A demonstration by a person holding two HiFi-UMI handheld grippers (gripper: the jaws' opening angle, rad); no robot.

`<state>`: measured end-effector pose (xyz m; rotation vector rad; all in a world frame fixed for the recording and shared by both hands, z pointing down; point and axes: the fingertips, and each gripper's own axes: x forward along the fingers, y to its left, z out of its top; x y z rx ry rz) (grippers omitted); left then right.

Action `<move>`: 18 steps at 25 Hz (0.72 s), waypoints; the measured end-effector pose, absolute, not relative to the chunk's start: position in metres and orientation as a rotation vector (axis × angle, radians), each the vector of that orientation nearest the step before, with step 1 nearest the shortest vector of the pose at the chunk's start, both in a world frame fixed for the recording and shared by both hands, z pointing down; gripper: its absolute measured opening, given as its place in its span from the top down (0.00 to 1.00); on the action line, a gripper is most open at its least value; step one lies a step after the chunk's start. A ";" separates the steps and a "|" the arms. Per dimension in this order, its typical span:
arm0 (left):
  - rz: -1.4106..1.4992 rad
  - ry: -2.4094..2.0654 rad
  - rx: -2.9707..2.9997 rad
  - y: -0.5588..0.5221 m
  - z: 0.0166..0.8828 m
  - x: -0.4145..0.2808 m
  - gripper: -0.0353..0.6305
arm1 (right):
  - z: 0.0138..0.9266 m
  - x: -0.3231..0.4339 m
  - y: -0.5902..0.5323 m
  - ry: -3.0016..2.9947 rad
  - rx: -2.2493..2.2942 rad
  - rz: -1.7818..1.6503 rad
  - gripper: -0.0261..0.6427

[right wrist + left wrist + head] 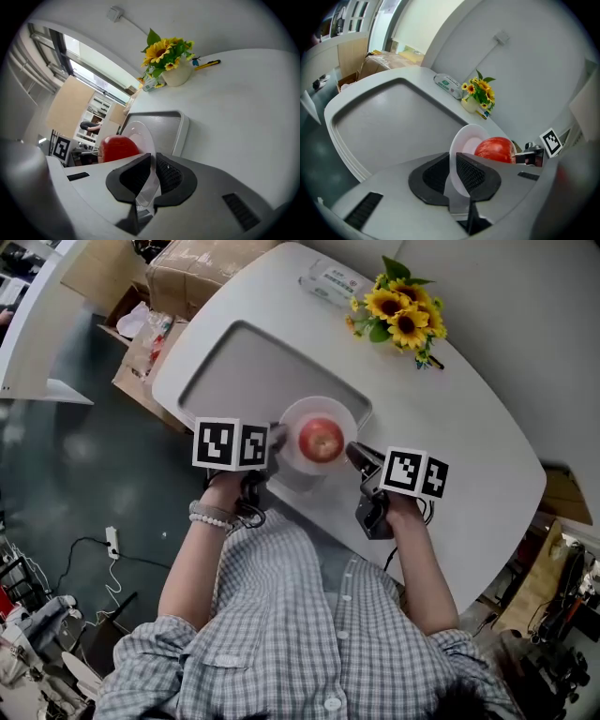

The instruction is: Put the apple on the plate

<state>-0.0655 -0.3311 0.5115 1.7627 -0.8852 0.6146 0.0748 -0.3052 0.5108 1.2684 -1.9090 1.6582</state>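
Head view: the left gripper [275,440] and right gripper [355,454] each clamp the plate [310,407] rim, with the apple [322,439] on it between them. Beyond lie a tray [234,362], sunflowers [398,311] and a packet [330,282] with unreadable print.

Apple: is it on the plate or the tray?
The round white plate: the apple sits at its middle. The tray is the grey rectangular one.

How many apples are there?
1. The round red apple sits on the round white plate, which the left gripper and the right gripper pinch by opposite rims. No other apple shows.
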 end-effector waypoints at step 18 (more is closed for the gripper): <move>0.662 -0.891 1.618 -0.334 0.561 -0.124 0.87 | 0.557 0.017 -0.328 -1.813 1.053 1.566 0.89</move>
